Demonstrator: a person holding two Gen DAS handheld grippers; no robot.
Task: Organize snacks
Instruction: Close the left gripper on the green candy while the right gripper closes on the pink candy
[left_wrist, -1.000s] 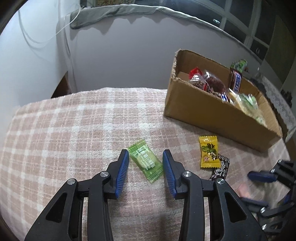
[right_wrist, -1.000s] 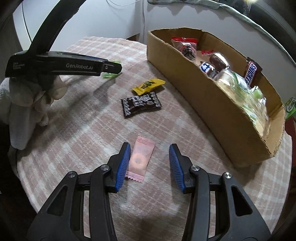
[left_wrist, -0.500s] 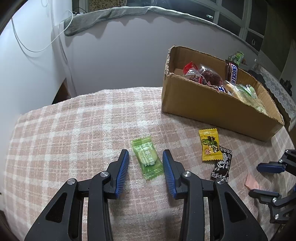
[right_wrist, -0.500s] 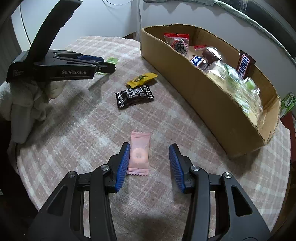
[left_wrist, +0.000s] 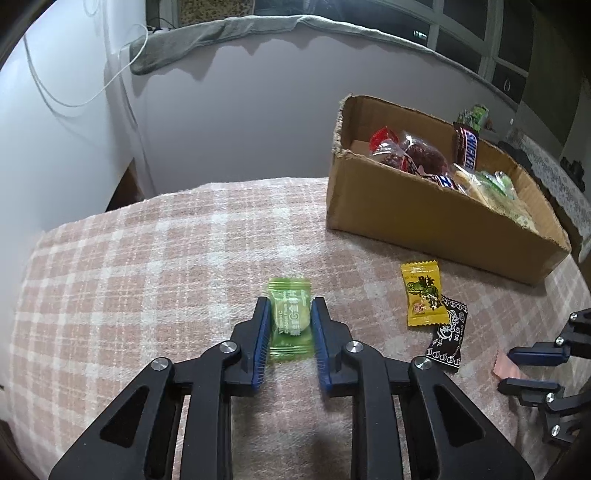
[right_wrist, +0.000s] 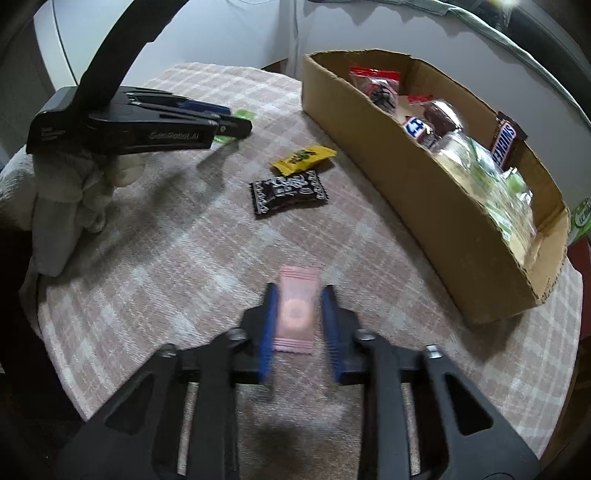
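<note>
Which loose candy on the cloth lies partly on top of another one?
The yellow candy: its lower corner overlaps the black candy. The green candy and pink candy lie apart.

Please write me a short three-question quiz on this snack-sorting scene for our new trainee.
1. True or false: the cardboard box already holds snacks.
2. Which candy sits between the fingers of the left gripper? A) yellow candy B) green candy C) black candy
3. Fill in: the right gripper is closing around the ____ candy.

Key: 1 true; 2 B; 3 pink.
</note>
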